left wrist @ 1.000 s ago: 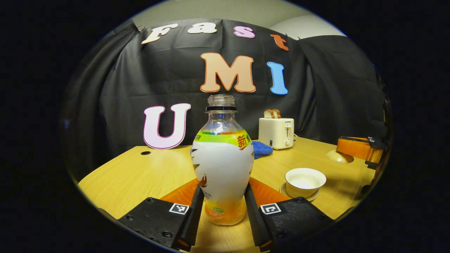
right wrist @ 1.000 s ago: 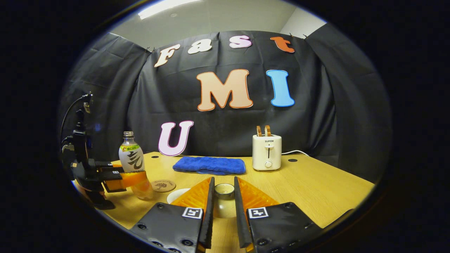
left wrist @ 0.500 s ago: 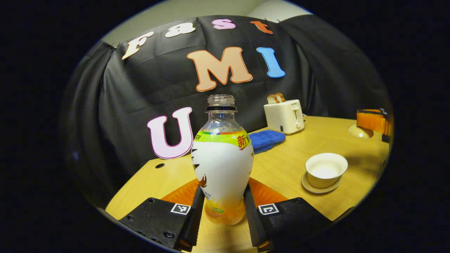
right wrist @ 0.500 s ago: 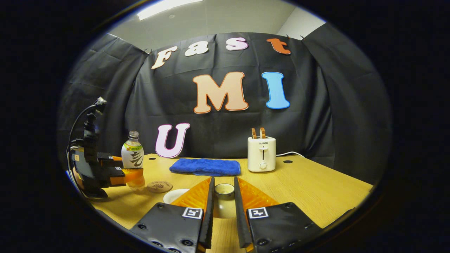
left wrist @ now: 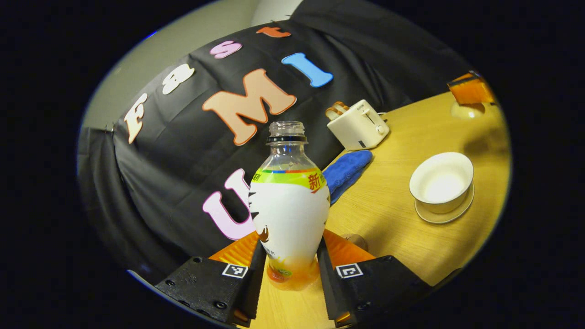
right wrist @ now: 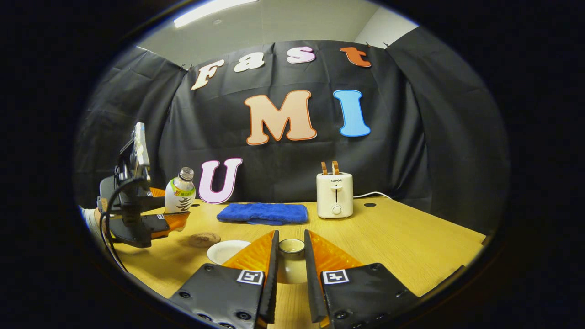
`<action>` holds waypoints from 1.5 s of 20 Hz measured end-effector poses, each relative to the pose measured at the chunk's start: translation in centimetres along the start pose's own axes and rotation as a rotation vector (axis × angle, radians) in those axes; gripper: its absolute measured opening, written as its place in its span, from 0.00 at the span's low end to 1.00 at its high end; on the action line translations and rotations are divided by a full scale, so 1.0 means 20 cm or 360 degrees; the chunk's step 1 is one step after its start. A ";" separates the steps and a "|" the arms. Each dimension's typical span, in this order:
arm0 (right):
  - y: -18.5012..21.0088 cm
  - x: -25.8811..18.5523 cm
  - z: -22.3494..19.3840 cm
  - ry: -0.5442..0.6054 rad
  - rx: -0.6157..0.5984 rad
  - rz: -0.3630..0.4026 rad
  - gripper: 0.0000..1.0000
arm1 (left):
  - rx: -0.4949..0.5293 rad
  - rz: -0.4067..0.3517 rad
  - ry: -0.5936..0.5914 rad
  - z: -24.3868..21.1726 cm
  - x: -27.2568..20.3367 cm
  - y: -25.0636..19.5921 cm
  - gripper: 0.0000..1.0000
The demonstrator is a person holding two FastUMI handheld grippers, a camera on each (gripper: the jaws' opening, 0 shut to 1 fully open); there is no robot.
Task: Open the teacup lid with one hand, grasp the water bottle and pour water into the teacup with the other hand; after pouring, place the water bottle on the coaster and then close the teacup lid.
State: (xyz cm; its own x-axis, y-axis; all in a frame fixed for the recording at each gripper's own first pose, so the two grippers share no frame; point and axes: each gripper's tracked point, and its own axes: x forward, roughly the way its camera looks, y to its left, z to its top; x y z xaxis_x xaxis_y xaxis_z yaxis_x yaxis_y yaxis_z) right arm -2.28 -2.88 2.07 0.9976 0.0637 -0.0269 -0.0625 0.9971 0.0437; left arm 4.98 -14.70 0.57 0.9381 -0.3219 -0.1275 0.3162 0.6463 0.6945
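The water bottle is clear glossy plastic wrapped in a smooth printed film label. The teacup and its saucer look like glazed white ceramic with a soft sheen, as does the lid. The table has a smooth, pale wood-grain surface, lightly reflective. The blue towel is fuzzy matt cloth. The toaster has a smooth cream plastic shell. The coaster looks matt and brownish.

uncapped water bottle tilted toward open white teacup; lid lifted.
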 end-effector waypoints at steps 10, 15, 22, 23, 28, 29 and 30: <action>-0.02 -0.02 -0.06 0.0031 -0.0005 -0.0020 0.34 | 0.0513 -0.0054 -0.0066 0.03 0.00 -0.13 0.54; -0.03 -0.04 -0.09 0.0039 -0.0005 -0.0033 0.33 | 0.0805 -0.0056 -0.0053 0.00 0.03 -0.11 0.54; -0.04 -0.06 -0.11 0.0055 -0.0009 -0.0038 0.33 | 0.1033 -0.0091 -0.0032 -0.01 0.04 -0.13 0.54; -0.04 -0.06 -0.11 0.0055 -0.0008 -0.0036 0.33 | 0.1058 -0.0100 -0.0028 -0.02 0.04 -0.14 0.54; -0.04 -0.09 -0.08 0.0022 0.0026 -0.0012 0.33 | 0.1207 -0.0127 0.0000 -0.03 0.06 -0.14 0.54; -0.03 -0.10 -0.10 0.0024 0.0022 -0.0009 0.34 | 0.1249 -0.0125 0.0005 -0.03 0.06 -0.14 0.54; -0.04 -0.10 -0.10 0.0024 0.0020 -0.0008 0.33 | 0.1288 -0.0130 0.0009 -0.03 0.05 -0.14 0.55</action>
State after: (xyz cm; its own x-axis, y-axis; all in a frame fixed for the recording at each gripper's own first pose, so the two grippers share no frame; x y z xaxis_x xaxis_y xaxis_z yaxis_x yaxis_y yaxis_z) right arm -4.27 -3.62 0.08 0.9973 0.0597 -0.0421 -0.0573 0.9968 0.0559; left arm 5.10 -16.46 -1.90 0.9179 -0.3417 -0.2017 0.1855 -0.0799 0.9794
